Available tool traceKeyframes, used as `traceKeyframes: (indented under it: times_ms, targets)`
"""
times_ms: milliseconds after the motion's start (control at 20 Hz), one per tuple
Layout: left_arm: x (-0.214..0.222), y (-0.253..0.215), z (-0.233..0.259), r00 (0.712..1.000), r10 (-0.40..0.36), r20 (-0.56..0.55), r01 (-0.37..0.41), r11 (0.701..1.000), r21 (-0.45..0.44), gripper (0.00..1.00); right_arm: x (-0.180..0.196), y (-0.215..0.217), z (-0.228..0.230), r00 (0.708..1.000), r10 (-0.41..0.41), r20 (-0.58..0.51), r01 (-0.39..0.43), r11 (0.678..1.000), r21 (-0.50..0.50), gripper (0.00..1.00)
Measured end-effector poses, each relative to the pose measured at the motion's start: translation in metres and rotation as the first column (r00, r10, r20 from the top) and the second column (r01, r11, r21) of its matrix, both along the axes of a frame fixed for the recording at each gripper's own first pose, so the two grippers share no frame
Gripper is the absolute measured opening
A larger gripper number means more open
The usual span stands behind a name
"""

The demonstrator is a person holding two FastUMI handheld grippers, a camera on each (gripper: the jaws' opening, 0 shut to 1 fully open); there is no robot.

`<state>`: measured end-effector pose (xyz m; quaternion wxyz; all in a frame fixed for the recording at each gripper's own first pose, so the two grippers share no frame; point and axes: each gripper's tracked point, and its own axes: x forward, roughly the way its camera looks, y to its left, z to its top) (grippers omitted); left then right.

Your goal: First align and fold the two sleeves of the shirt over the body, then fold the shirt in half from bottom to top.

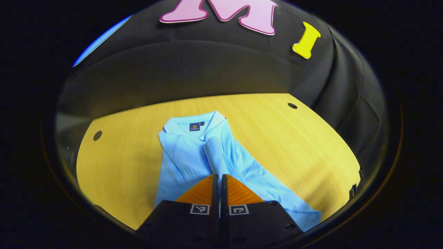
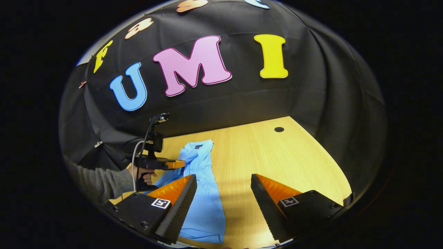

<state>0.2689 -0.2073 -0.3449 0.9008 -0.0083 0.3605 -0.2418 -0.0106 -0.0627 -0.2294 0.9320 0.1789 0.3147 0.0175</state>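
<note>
folding sleeves: one sleeve [image 1: 213, 154] lies over the shirt [image 1: 183, 159], bottom fold not done.
left tongs [image 1: 218, 180] pressed together on sleeve cloth; right tongs [image 2: 223, 193] spread above desk [image 2: 277, 155].

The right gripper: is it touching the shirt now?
Apart. In the right gripper view the right gripper is open above the shirt, holding no cloth.

Light blue shirt [image 1: 193, 155]; yellowish wood-grain table [image 1: 277, 138]; sleeve [image 2: 104, 181] seemingly grey.
</note>
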Motion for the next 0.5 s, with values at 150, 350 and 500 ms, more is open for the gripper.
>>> traceKeyframes:
  times_ms: [150,350,500]
  targets:
    - [-0.004,-0.001,-0.015,1.0,-0.019,0.004,0.019,0.997,0.078,0.06,-0.002,-0.004,-0.002,1.0,-0.005,-0.006,0.005,1.0,0.0,0.98]
    - [-0.006,-0.006,-0.03,0.999,-0.039,0.0,0.038,0.989,0.145,0.06,-0.005,-0.006,-0.006,1.0,-0.008,-0.018,0.008,1.0,0.003,0.98]
    - [-0.007,-0.013,-0.032,0.999,-0.053,-0.007,0.054,0.988,0.142,0.07,-0.008,-0.006,-0.006,1.0,-0.009,-0.024,0.009,1.0,0.003,0.98]
